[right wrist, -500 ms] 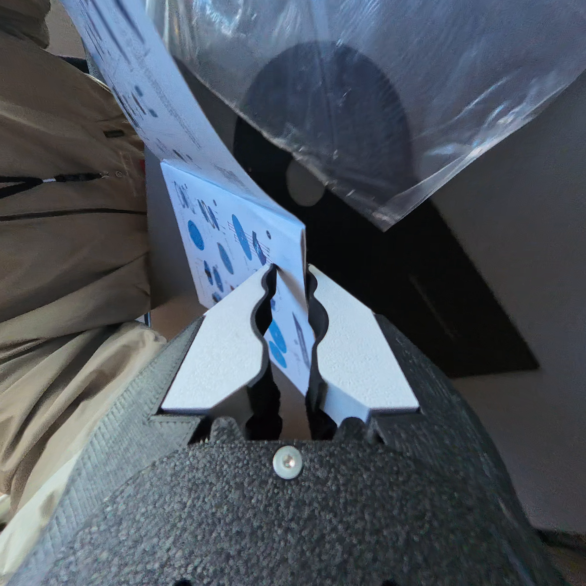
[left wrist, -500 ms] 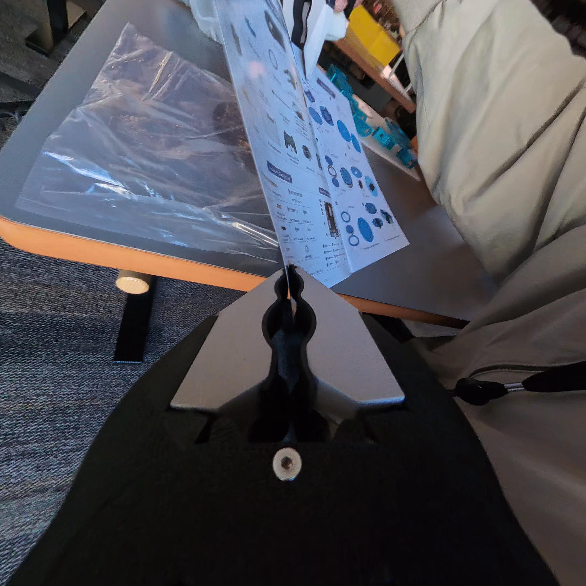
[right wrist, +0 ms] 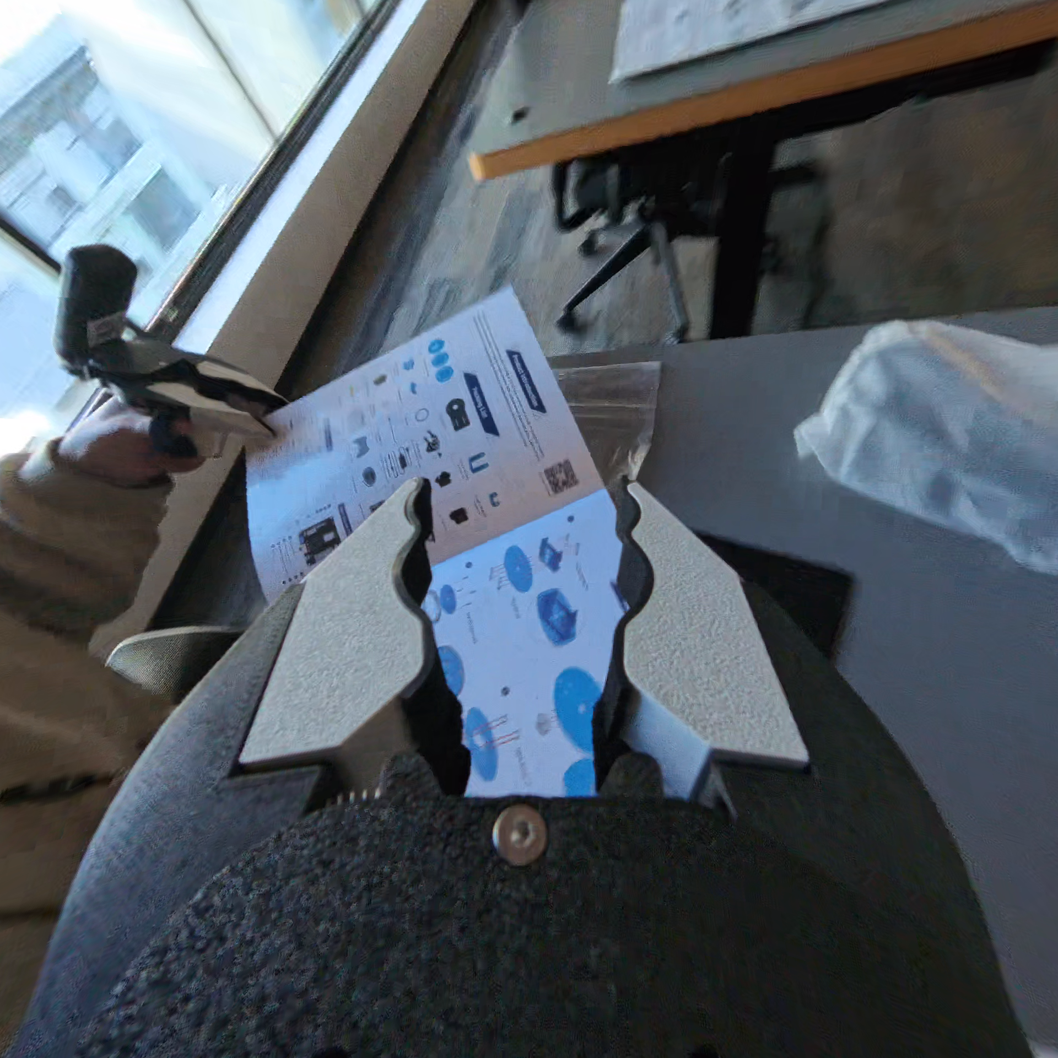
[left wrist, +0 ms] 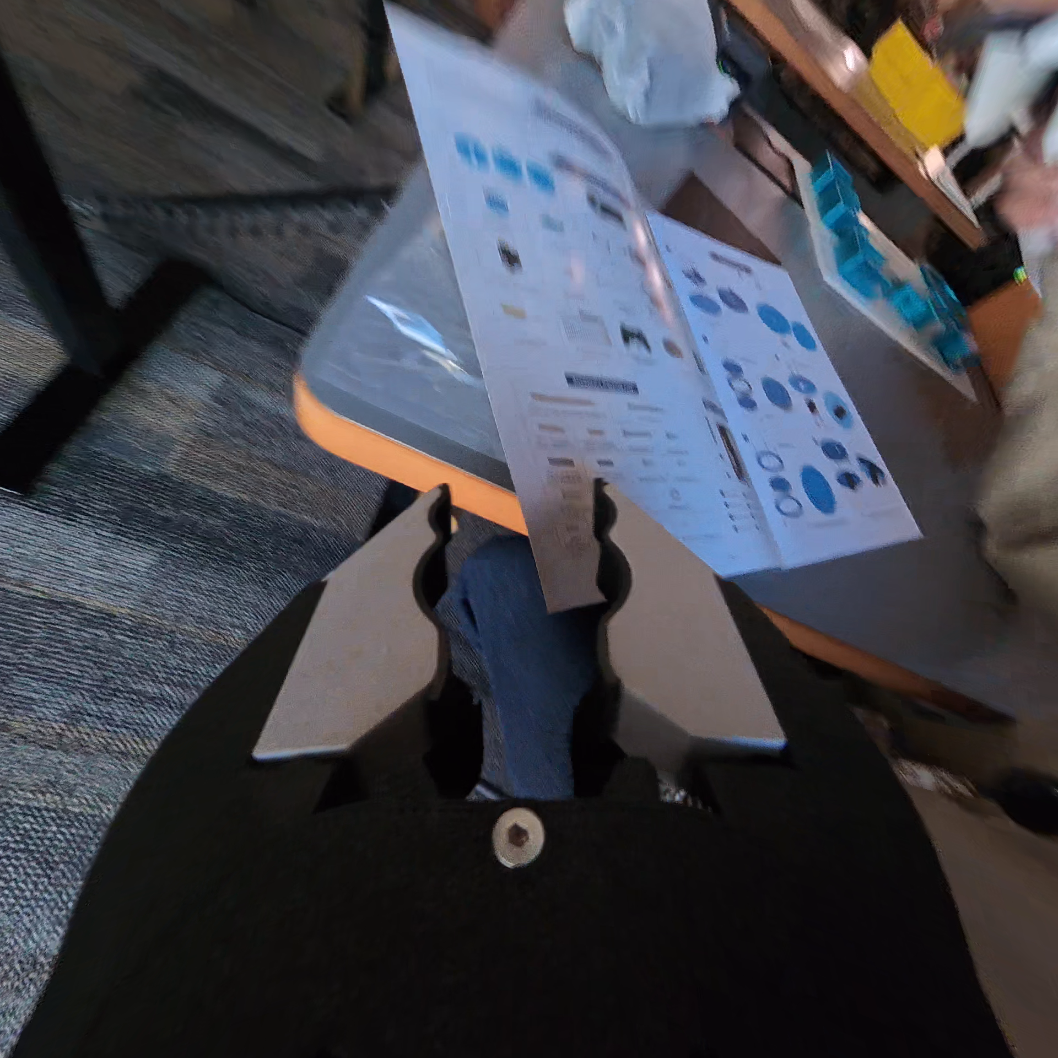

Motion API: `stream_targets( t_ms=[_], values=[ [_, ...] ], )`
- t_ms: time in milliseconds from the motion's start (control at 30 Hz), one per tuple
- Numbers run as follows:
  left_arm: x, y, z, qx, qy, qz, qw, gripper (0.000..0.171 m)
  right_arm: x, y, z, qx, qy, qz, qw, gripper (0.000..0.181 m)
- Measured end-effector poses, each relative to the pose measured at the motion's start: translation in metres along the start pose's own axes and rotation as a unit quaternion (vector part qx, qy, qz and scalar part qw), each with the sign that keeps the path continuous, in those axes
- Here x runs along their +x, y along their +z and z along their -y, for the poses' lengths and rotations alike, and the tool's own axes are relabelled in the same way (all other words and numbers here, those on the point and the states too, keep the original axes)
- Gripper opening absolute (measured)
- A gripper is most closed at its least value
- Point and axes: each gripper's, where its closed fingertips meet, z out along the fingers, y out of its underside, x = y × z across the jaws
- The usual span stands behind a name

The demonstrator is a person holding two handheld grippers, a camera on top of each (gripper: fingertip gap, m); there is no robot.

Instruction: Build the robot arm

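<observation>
Paper first: in the left wrist view a folded leaflet (left wrist: pixel 601 320) lies half on the grey table (left wrist: pixel 401 452), its other leaf raised off the fold. The raised leaf's lower corner hangs between the fingers of the left gripper (left wrist: pixel 521 486), against the right-hand one. The jaws stand wide apart and clamp nothing, so the leaf seems propped by that finger and its own crease (blur makes actual contact hard to judge). Under it lies a clear bag (left wrist: pixel 401 338) flat on the tabletop, which has an orange rim. Below are grey carpet (left wrist: pixel 143 544) and a blue trouser leg (left wrist: pixel 515 658); small blue parts (left wrist: pixel 870 269) sit on a farther bench.

From the right wrist view, the right gripper (right wrist: pixel 524 486) hovers over the flat leaf, jaws equally wide and empty, with the printed page showing between them. Across the leaflet the other tongs meet its far corner, held in a hand (right wrist: pixel 114 441). Crumpled wrap (right wrist: pixel 944 435) rests to the right. Beyond are a window (right wrist: pixel 114 143), a second desk (right wrist: pixel 687 109) and a chair base (right wrist: pixel 618 252).
</observation>
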Motion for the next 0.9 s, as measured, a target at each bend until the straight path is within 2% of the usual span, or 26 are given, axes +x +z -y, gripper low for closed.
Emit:
stream_targets(
  t_ms=[67,133,167,233,300,400,500,567,633,767,900],
  values=[
    [-0.016,-0.017,0.017,0.061,0.0,0.05,0.997,0.07,-0.027,-0.034,-0.042,0.049,0.018,-0.058,0.997,0.07],
    [-0.017,-0.044,0.037,0.127,0.032,0.097,0.987,0.071,-0.055,-0.06,-0.09,0.07,0.04,-0.103,0.991,0.072],
    [-0.008,-0.056,0.047,0.161,0.053,0.108,0.98,0.071,-0.07,-0.068,-0.113,0.076,0.043,-0.118,0.989,0.077],
    [0.027,-0.069,0.062,0.215,0.086,0.089,0.969,0.071,-0.087,-0.078,-0.152,0.086,0.038,-0.167,0.982,0.076],
    [0.076,-0.059,0.062,0.226,0.098,0.034,0.969,0.071,-0.102,-0.077,-0.179,0.092,0.022,-0.193,0.977,0.075],
    [0.149,-0.011,0.033,0.172,0.111,-0.049,0.978,0.07,-0.119,-0.063,-0.187,0.113,0.026,-0.186,0.976,0.072],
    [0.187,0.038,0.001,0.127,0.147,-0.05,0.98,0.068,-0.122,-0.048,-0.189,0.116,0.014,-0.187,0.975,0.072],
    [0.186,0.061,-0.013,0.091,0.152,-0.002,0.984,0.055,-0.122,-0.045,-0.195,0.111,0.011,-0.187,0.976,0.072],
    [0.185,0.075,-0.018,0.069,0.149,0.012,0.986,0.042,-0.121,-0.047,-0.199,0.101,0.015,-0.186,0.977,0.07],
    [0.174,0.106,-0.004,0.014,0.148,0.019,0.989,0.042,-0.114,-0.049,-0.198,0.102,0.039,-0.179,0.978,0.066],
    [0.165,0.153,0.017,-0.052,0.152,0.001,0.987,0.043,-0.088,-0.042,-0.191,0.091,0.036,-0.204,0.974,0.064]
  ],
)
